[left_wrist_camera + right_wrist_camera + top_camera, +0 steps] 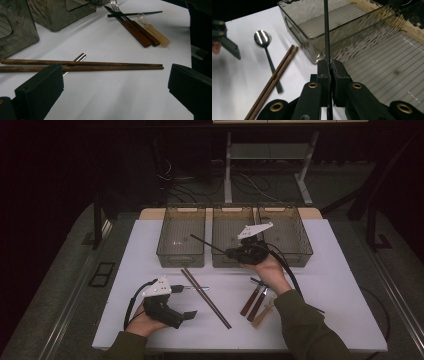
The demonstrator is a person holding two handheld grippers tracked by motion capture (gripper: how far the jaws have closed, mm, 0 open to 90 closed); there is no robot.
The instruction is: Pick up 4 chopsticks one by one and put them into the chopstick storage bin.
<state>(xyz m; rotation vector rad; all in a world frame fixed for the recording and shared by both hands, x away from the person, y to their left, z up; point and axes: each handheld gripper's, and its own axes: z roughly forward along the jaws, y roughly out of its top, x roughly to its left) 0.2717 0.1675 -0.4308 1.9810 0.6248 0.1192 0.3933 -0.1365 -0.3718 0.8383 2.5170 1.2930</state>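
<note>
**Right tongs clamp a black chopstick over the middle bin**

Right tongs (329, 67) pinch a black chopstick (326, 32), jaws clenched on it, above the near wall of the middle bin (220, 257); the stick points past them toward the left bin (172, 255). Left tongs (187, 314) rest on the table (320, 285), jaws released and wide apart, nothing between them. Just beyond their jaws lie two brown chopsticks (100, 65) across a spoon (263, 40). Farther off lie a fork (132, 23) and knife (248, 301).
</note>
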